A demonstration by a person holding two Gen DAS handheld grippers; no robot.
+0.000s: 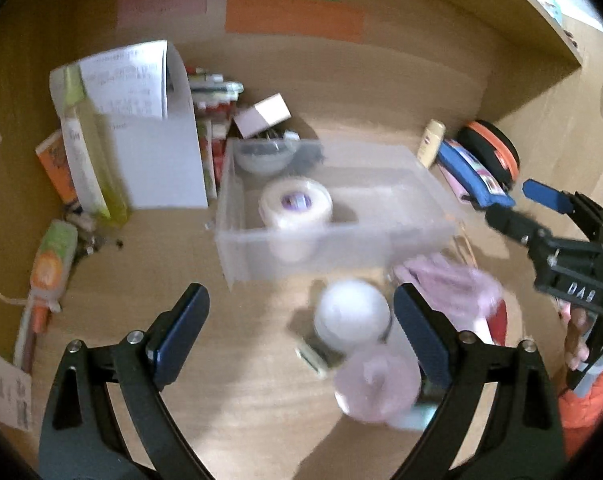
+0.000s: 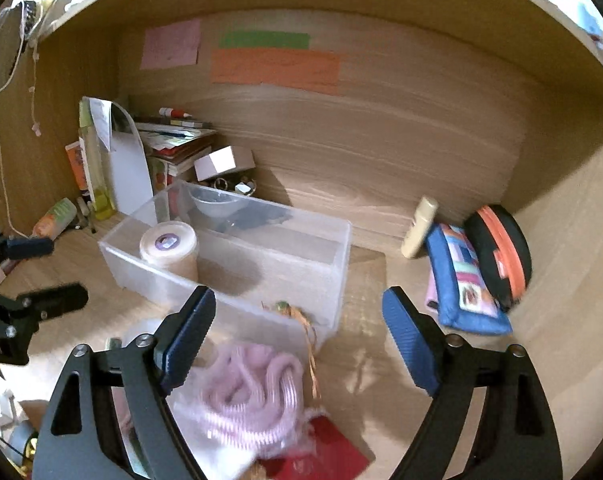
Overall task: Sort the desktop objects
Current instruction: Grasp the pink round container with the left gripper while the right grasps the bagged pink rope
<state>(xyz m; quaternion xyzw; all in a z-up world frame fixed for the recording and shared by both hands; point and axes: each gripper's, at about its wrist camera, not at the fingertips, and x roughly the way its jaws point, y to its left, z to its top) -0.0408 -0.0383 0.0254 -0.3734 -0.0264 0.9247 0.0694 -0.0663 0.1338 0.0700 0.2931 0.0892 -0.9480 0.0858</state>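
Note:
A clear plastic bin [image 1: 429, 204] [image 2: 333, 256] stands mid-desk. It holds a white tape roll [image 1: 295, 202] [image 2: 169, 246] and a small clear bowl [image 1: 261, 158] [image 2: 217, 204]. In front of it lie a white-capped jar [image 1: 351, 318], a pink bag [image 1: 377, 384] and a pink fuzzy bundle [image 1: 449, 280] [image 2: 253, 388] on a red card [image 2: 333, 448]. My left gripper [image 1: 301, 332] is open, above the desk, with the jar between its fingers. My right gripper [image 2: 299, 336] is open above the pink bundle; it also shows in the left wrist view [image 1: 517, 208].
Books, a white file holder [image 1: 157, 160] [image 2: 127, 168] and a small cardboard box [image 1: 261, 114] [image 2: 221, 162] stand at the back left. A glue tube [image 1: 51, 264] lies left. A cream tube [image 2: 419, 226], blue pouch [image 2: 465, 276] and black-orange case [image 2: 501, 252] crowd the right wall.

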